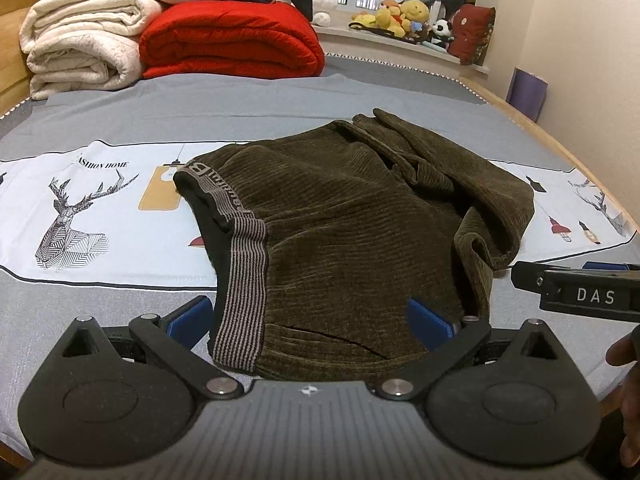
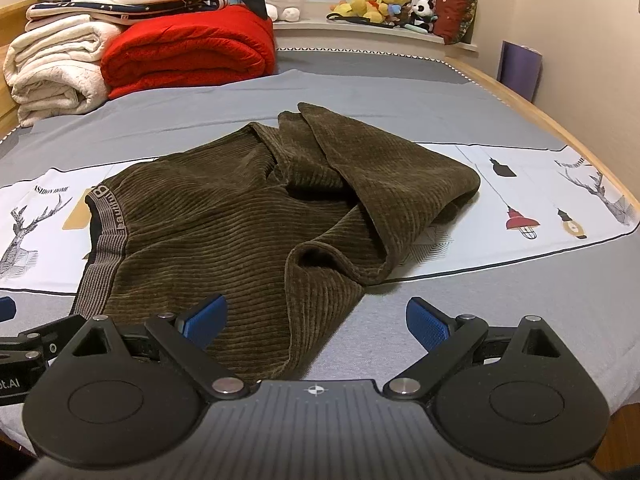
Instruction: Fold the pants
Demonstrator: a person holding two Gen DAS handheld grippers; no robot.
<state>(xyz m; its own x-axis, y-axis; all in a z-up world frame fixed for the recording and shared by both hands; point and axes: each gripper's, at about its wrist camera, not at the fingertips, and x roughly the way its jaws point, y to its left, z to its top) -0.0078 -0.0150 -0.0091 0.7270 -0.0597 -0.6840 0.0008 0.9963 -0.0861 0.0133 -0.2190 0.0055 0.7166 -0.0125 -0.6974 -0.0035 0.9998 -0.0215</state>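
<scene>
Jaws spread; pants [image 2: 248,224] legs bunched, hems hidden.

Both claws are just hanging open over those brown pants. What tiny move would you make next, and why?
Probably lower the open left claw onto the striped grey waistband and close. The olive-brown corduroy pants lie crumpled on the printed bedsheet, legs bunched, and the right claw is open too, so nothing is gripped yet.

Bed [image 1: 120,120] under a grey sheet, pants [image 1: 340,220] crumpled mid-bed, red quilt [image 1: 228,40] and white blankets [image 1: 80,44] stacked at the far end
</scene>
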